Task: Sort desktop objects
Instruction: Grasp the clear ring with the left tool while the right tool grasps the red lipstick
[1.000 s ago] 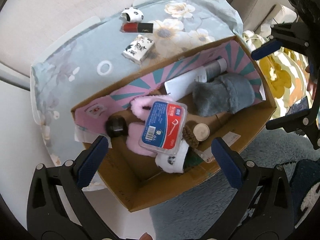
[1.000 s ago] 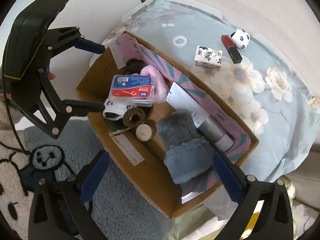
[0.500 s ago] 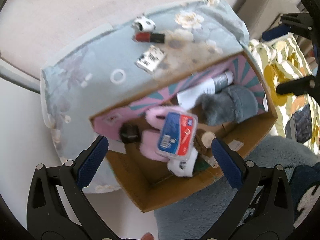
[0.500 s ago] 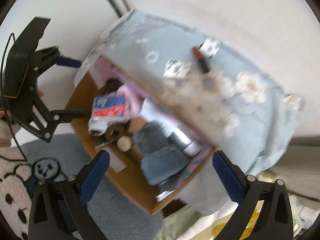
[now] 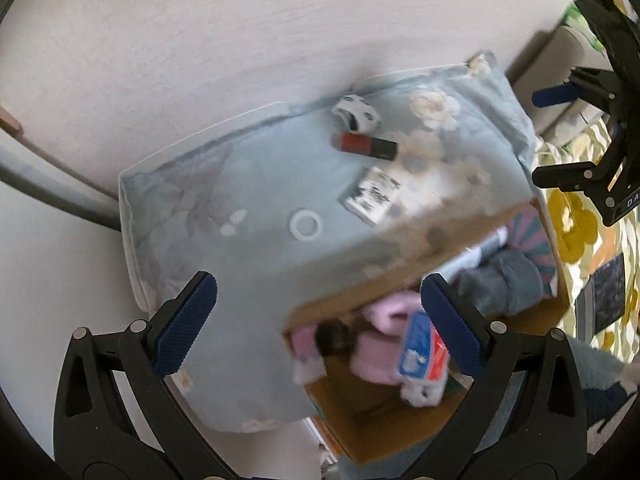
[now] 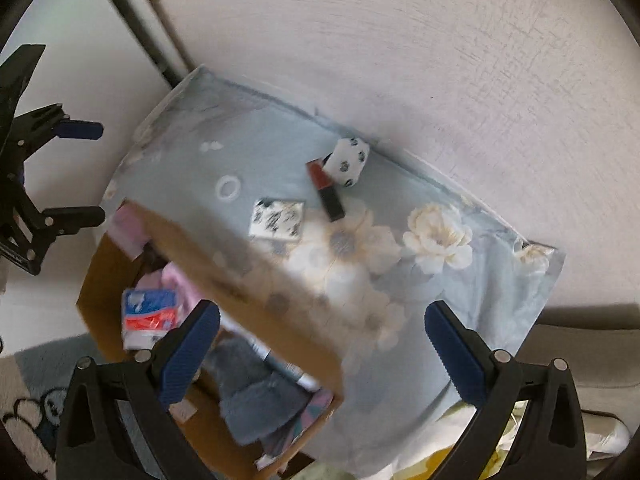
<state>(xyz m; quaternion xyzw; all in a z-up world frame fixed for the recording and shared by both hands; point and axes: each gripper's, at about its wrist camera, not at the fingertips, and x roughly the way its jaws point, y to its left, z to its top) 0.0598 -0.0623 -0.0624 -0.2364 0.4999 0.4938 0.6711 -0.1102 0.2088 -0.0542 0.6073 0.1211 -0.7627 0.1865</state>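
Take the cardboard box (image 6: 256, 300) as the anchor; it sits against the near edge of a small table draped in a pale blue floral cloth (image 6: 280, 152).

On the cloth beyond the box's far wall lie four loose things. Going left to right in the right wrist view: one white ring (image 6: 227, 189), farthest left; one small white packet with black markings (image 6: 277, 221), closest to the box wall; one red-and-black lipstick tube (image 6: 326, 189); and one white, black-spotted panda-like piece (image 6: 347, 160) touching the tube's red end, farthest from the box.

Inside the box I count one blue-and-red plastic case (image 6: 149, 314) at the left end, resting on something pink and fluffy (image 5: 380, 356), with one dark round object (image 5: 334, 338) beside it. One grey fuzzy item (image 6: 256, 396) fills the right end, and one silver-and-white tube (image 5: 486, 248) lies along the far wall next to it. The picture is smeared here, so smaller pieces cannot be told apart.

The left gripper (image 5: 316, 324) hovers over the box's left end and the cloth, fingers spread wide with nothing between them. The right gripper (image 6: 322, 344) hangs over the box's right end, fingers likewise wide apart and empty.
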